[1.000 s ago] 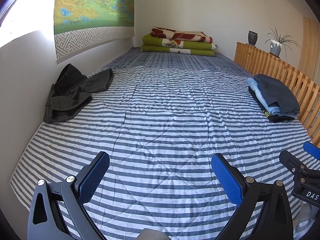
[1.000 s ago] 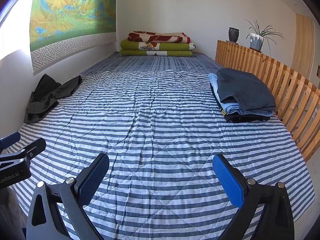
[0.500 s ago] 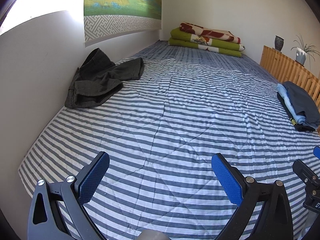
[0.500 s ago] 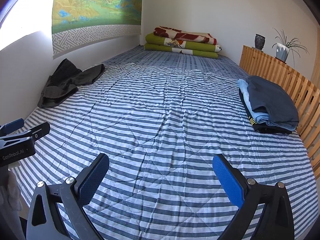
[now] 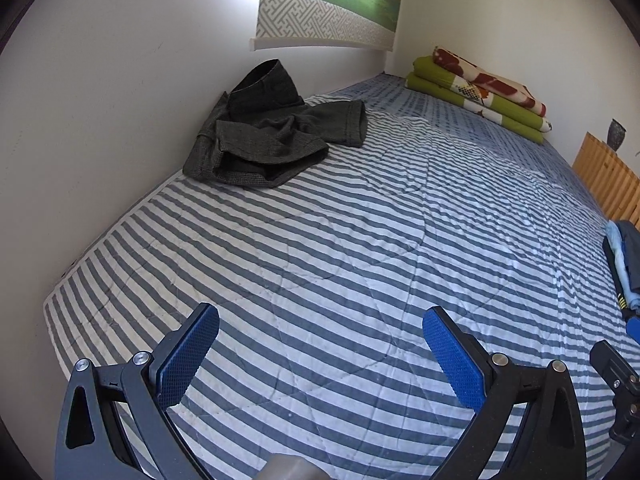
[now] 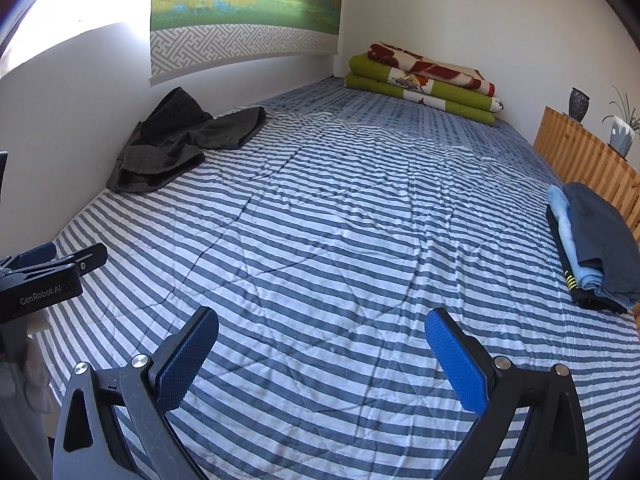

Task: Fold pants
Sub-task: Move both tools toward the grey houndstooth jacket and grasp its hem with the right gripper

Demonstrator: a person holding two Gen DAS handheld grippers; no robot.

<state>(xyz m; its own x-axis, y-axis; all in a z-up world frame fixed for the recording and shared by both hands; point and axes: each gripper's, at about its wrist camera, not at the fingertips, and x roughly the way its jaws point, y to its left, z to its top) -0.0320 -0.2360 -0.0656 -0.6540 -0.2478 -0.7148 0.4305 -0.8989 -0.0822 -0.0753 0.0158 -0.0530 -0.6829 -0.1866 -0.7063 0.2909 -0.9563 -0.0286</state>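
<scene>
Crumpled dark grey pants (image 5: 272, 136) lie against the left wall on the striped bed (image 5: 360, 248); in the right wrist view the same pants (image 6: 180, 140) sit at the far left. My left gripper (image 5: 320, 344) is open over the near part of the bed, well short of the pants, nothing between its blue pads. My right gripper (image 6: 322, 346) is open too, over the bed's near middle and empty. The left gripper (image 6: 56, 264) shows at the left edge of the right wrist view.
A stack of folded clothes (image 6: 592, 248) lies at the right beside a wooden slatted rail (image 6: 588, 156). Folded green and red blankets (image 6: 424, 80) rest at the far end. A scroll painting (image 6: 244, 12) hangs on the left wall. A vase and a plant (image 6: 620, 128) stand on the rail.
Both grippers have swung left, toward the wall side. The grey pants now sit nearer the middle of the left wrist view and look larger. Both stay open.
</scene>
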